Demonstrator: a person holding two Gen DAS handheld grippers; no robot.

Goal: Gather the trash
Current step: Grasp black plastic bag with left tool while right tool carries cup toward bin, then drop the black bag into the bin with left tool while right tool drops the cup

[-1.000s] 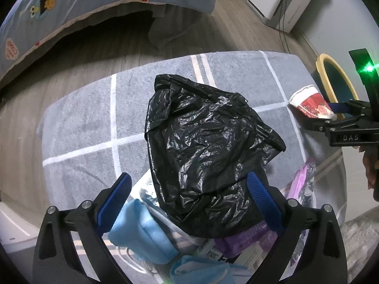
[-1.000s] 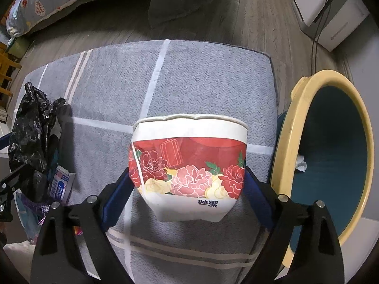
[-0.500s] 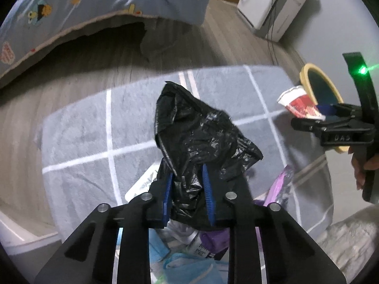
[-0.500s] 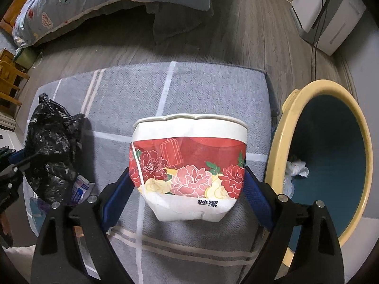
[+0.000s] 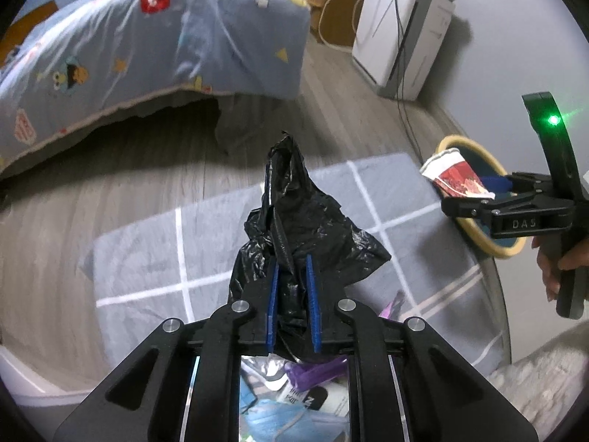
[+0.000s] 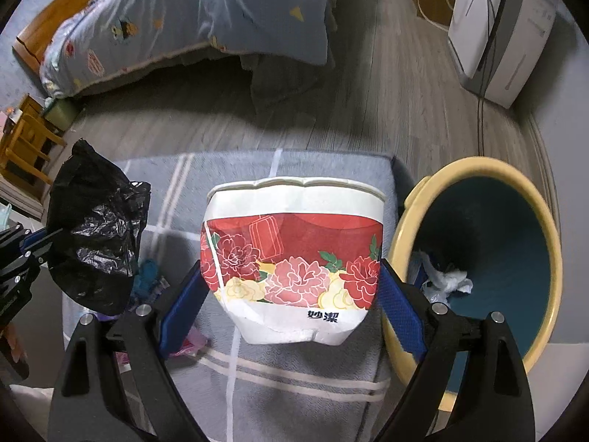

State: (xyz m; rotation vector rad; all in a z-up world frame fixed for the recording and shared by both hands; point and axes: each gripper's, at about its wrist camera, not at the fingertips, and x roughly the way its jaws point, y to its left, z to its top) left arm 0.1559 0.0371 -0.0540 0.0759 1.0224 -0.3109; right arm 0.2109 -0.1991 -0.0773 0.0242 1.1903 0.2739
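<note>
Right gripper (image 6: pixel 291 294) clamps cup (image 6: pixel 292 258), held above rug's (image 6: pixel 294 379) right edge, beside bin (image 6: pixel 478 258). Left gripper (image 5: pixel 292 309) pinches bag (image 5: pixel 294 228) narrow. Carry cup over bin rim before release; keep bag lifted.

Grey checked rug (image 5: pixel 154 254) carries scattered trash (image 5: pixel 294 397)

From the left wrist view I can't identify the litter (image 5: pixel 294 397) under my left gripper (image 5: pixel 293 316); its arms hide most of it, and the black bag (image 5: pixel 294 221) covers the rug's (image 5: pixel 147 258) near middle. From the right wrist view, the bin (image 6: pixel 475 169) is cut off by my right gripper (image 6: pixel 291 287), its contents blurred.
</note>
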